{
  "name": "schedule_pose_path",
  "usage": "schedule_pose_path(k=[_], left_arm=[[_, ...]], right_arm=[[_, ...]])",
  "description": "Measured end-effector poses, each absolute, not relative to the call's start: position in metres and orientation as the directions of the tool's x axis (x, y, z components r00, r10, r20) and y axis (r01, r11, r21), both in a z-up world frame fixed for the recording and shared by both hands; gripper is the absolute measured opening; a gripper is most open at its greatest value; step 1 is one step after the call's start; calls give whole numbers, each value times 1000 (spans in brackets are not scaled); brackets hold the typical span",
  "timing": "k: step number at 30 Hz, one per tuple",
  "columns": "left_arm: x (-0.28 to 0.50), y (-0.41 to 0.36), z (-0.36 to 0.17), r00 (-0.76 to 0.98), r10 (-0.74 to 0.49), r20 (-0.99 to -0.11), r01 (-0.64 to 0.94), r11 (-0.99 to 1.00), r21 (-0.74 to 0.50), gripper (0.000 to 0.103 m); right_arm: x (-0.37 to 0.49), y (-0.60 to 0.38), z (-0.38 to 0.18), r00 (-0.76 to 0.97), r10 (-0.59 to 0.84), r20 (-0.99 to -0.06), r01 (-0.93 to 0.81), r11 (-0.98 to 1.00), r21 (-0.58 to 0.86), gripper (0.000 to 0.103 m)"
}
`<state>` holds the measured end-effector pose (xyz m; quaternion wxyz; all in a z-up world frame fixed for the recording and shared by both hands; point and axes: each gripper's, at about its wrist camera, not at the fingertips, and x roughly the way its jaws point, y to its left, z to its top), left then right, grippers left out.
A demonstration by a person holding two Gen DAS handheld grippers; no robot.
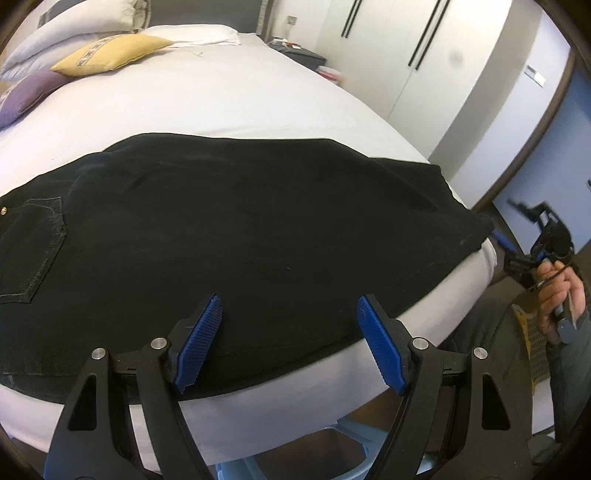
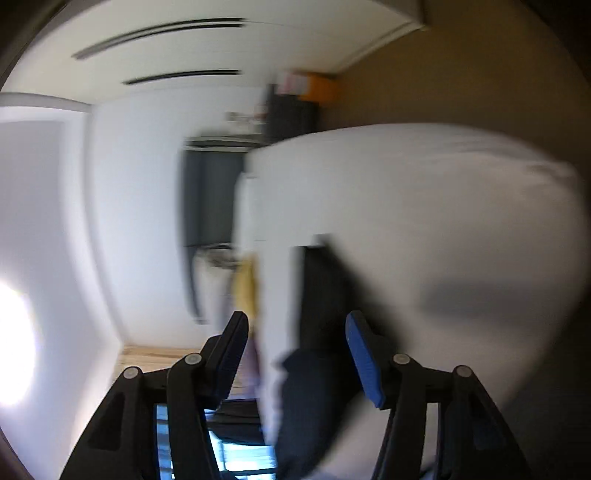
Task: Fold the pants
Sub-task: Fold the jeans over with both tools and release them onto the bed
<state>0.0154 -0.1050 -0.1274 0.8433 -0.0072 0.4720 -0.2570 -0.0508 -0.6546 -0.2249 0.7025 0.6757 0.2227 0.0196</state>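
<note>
Black pants (image 1: 240, 229) lie flat across the near part of a white bed (image 1: 221, 96), with a back pocket (image 1: 33, 243) at the left. My left gripper (image 1: 290, 306) hovers open over the pants' near edge with nothing between its blue pads (image 1: 201, 339). My right gripper (image 1: 509, 223) is off the bed's right corner, just beyond the pants' right end, held by a hand (image 1: 557, 295). The right wrist view is blurred and rolled sideways. In it the right gripper (image 2: 297, 321) stands open, facing the dark end of the pants (image 2: 321, 291) on the bed (image 2: 443, 206).
Yellow (image 1: 110, 55), purple (image 1: 26, 92) and white (image 1: 192, 33) pillows lie at the bed's far left. White wardrobe doors (image 1: 388, 44) stand behind the bed. A dark nightstand (image 1: 306, 55) is at the far side. A pale blue frame (image 1: 347, 435) shows below the mattress edge.
</note>
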Motion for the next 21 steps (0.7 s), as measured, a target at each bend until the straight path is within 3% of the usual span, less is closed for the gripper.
schedule_pose_path(k=[5, 10, 13, 16, 21], left_arm=[[15, -114, -135, 401, -441, -803, 425, 866, -264, 75], [10, -124, -137, 389, -453, -802, 444, 855, -267, 75], [10, -125, -139, 387, -456, -802, 439, 855, -275, 75], [10, -126, -140, 386, -459, -800, 440, 854, -277, 75], [9, -130, -141, 383, -465, -798, 449, 849, -279, 75]], right_arm=[[-62, -642, -244, 838, 404, -368, 373, 69, 925, 59], [-48, -626, -264, 841, 436, -322, 359, -3, 933, 61], [-49, -626, -262, 864, 414, -285, 334, -49, 941, 74], [-54, -628, -270, 900, 376, -221, 306, -182, 935, 80], [-51, -618, -267, 902, 388, -189, 279, -189, 942, 80]])
